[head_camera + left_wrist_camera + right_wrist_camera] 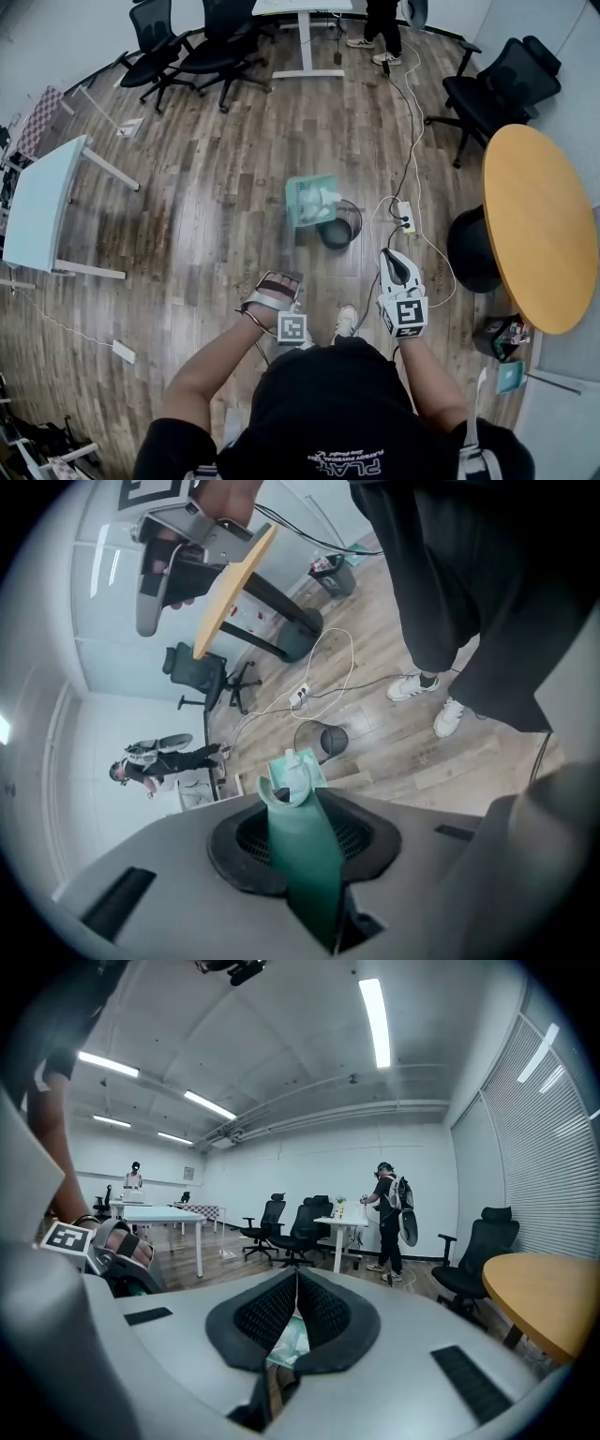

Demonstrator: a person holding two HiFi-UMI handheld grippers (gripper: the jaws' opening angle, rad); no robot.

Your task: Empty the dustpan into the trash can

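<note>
Two hand-held grippers: only the left one carries a load; the right looks spare.
Left hand-held gripper [302, 850]: clenched on the dustpan's teal handle [298, 808] and angled down, so the pan reaches out towards the bin.
Right hand-held gripper [296, 1288]: jaws pressed together on nothing, held off at 3 o'clock, probably to stay clear.
Dustpan [300, 192]: at 12 o'clock from the person, overlapping the trash can's 10 o'clock rim, with crumpled white paper [320, 198] in the pan.
Trash can [353, 221]: black mesh bin standing mouth-up on the wooden floor [216, 187].
Stage: tipping seems under way, but the paper is not yet out.
Risk: paper may fall outside the rim.
</note>
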